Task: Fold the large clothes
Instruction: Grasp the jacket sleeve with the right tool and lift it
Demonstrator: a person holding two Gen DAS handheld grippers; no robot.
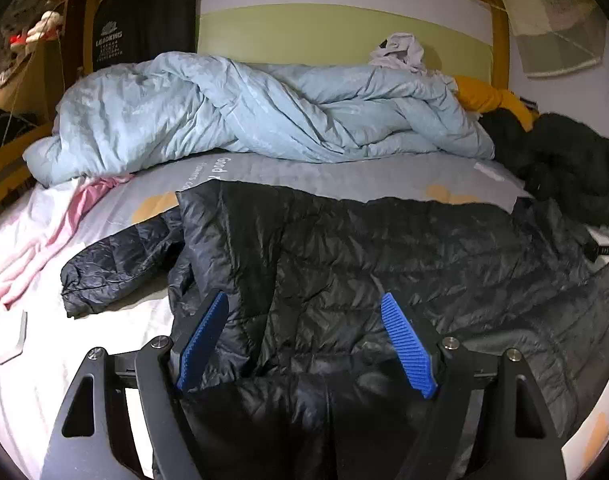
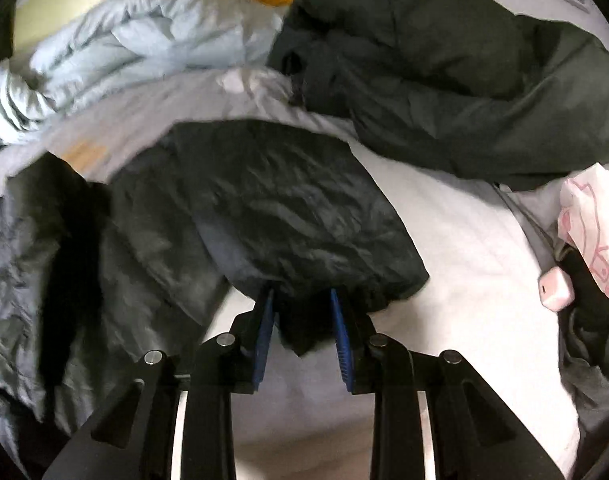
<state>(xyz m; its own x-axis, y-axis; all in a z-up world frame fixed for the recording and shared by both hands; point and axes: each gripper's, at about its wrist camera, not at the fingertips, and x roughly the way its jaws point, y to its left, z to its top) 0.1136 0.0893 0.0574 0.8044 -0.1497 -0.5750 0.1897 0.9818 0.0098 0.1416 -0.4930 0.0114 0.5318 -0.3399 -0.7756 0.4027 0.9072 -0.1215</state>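
Observation:
A black quilted puffer jacket (image 1: 384, 264) lies spread on the bed. One sleeve (image 1: 116, 268) sticks out to the left. My left gripper (image 1: 304, 300) is open just above the jacket's near part, its blue pads (image 1: 404, 344) wide apart and holding nothing. In the right wrist view the jacket's other sleeve (image 2: 288, 208) runs toward my right gripper (image 2: 302, 294). Its blue pads (image 2: 340, 336) are shut on the bunched sleeve cuff (image 2: 304, 328). The jacket's body (image 2: 44, 248) lies at the left of that view.
A crumpled light blue duvet (image 1: 240, 108) fills the back of the bed. Another dark coat (image 2: 444, 80) lies at the right, by an orange cloth (image 1: 492, 100). Pink fabric (image 1: 44, 240) lies at the left. A small white charger (image 2: 556, 286) and a pink-printed bag (image 2: 592, 224) sit at the right.

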